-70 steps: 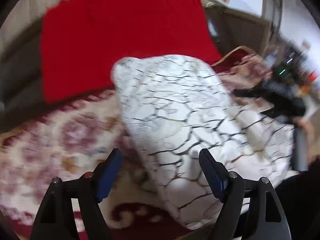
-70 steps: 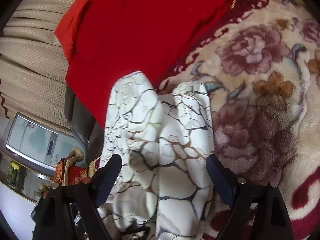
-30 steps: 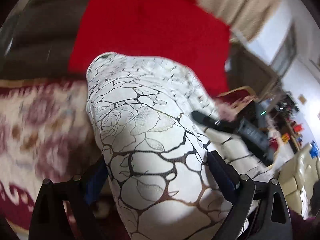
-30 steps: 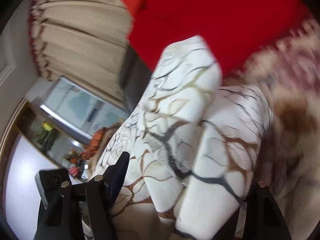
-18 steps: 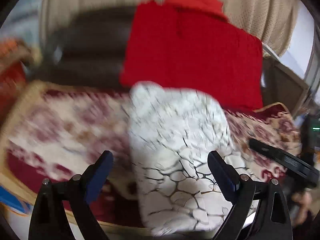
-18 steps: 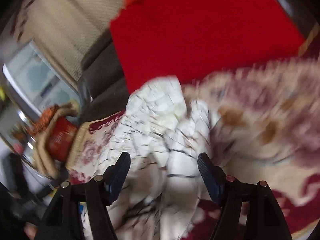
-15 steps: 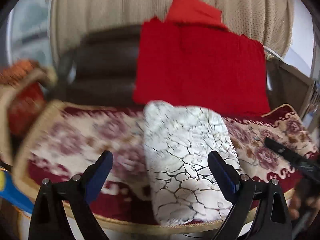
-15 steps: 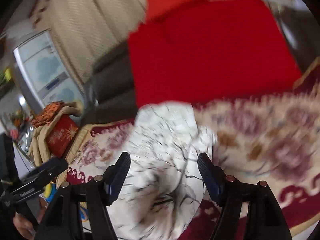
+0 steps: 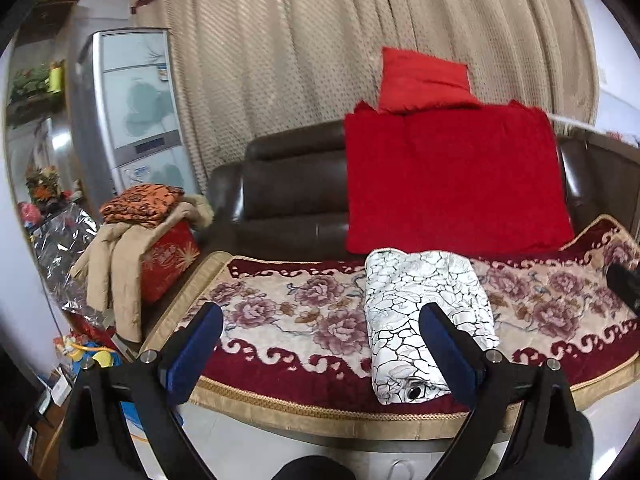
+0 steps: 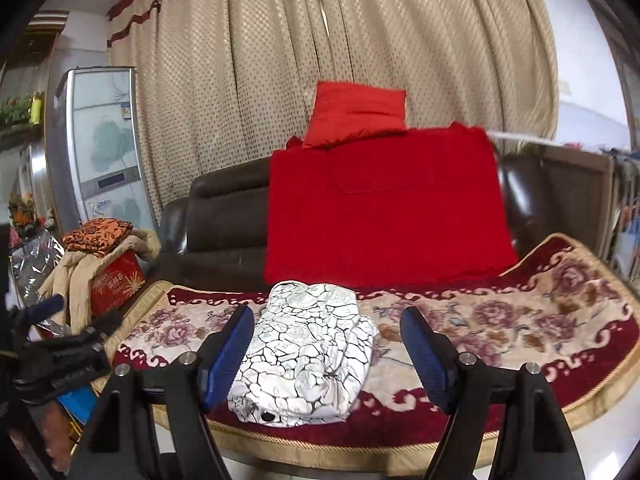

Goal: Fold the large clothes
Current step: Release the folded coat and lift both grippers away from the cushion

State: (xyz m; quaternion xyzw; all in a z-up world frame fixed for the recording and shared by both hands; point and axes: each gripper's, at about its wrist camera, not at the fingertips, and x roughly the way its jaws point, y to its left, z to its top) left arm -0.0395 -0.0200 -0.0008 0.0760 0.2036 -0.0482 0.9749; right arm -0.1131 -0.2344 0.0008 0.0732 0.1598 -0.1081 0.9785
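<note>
Beside the sofa [image 10: 224,216], red box [image 10: 116,280] lettering seems unreadable; both hand-held grippers [image 9: 320,344] [image 10: 326,344] spread, empty

A home living room: leather sofa [image 9: 288,192], long curtains [image 9: 320,60], floral rug [image 9: 304,320]

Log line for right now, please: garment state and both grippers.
garment: folded bundle on floral sofa cover | left gripper: open, empty, clear of it | right gripper: open, jaws just opening, empty

The right tool [image 9: 624,286] is cut off by the frame edge.
</note>
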